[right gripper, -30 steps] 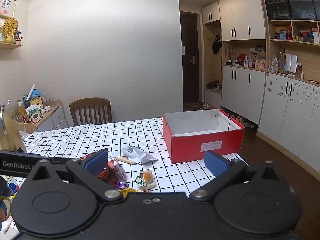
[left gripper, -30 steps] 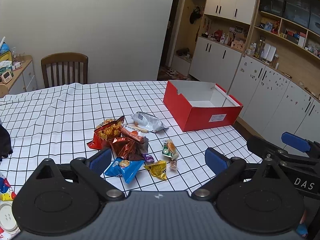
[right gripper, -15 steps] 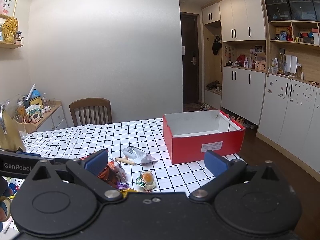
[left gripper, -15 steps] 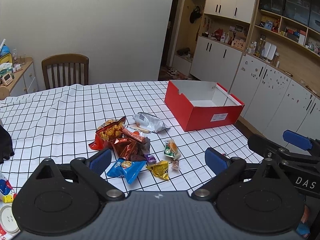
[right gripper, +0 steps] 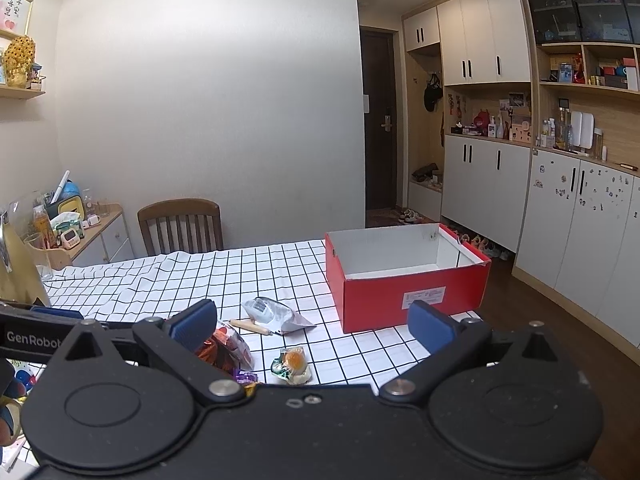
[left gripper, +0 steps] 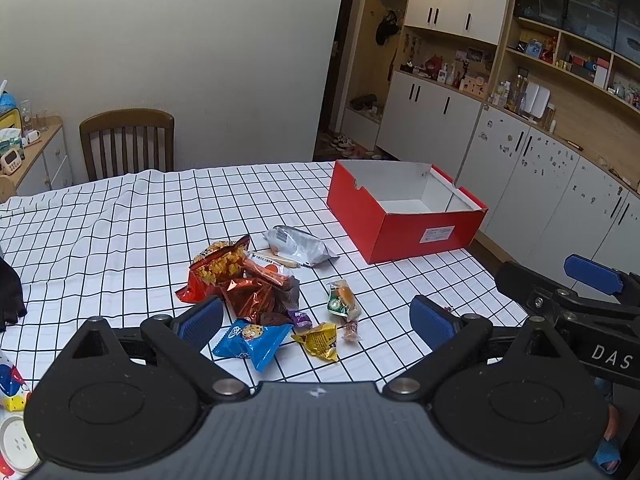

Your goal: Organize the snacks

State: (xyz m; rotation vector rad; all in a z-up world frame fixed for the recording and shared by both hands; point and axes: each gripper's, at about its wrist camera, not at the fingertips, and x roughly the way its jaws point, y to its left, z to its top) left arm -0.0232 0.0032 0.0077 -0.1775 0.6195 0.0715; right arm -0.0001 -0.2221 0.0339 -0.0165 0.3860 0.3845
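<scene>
**Snacks Wait on the Table Beside a Red Box**

While both grippers hang over the near edge of the table (left gripper: 120, 216), nothing is held in either one. At about 9 o'clock in the left wrist view sits a wooden chair (left gripper: 127, 142) behind the checked cloth. Near the middle lies the pile of snacks: an orange chip bag (left gripper: 216, 270), a shiny red bag (left gripper: 250, 298), a blue cookie pack (left gripper: 252, 338), a yellow wrapper (left gripper: 318, 340), a green pack (left gripper: 340, 300) and a silver bag (left gripper: 298, 246). The left gripper (left gripper: 316, 322) has its two blue pads wide apart, right above the blue cookie pack. At about 2 o'clock from the pile stands the red box (left gripper: 404, 236), open on top and well apart from the snacks. At 3 o'clock the right gripper (right gripper: 312, 324) is spread wide too, with nothing between its pads.
</scene>
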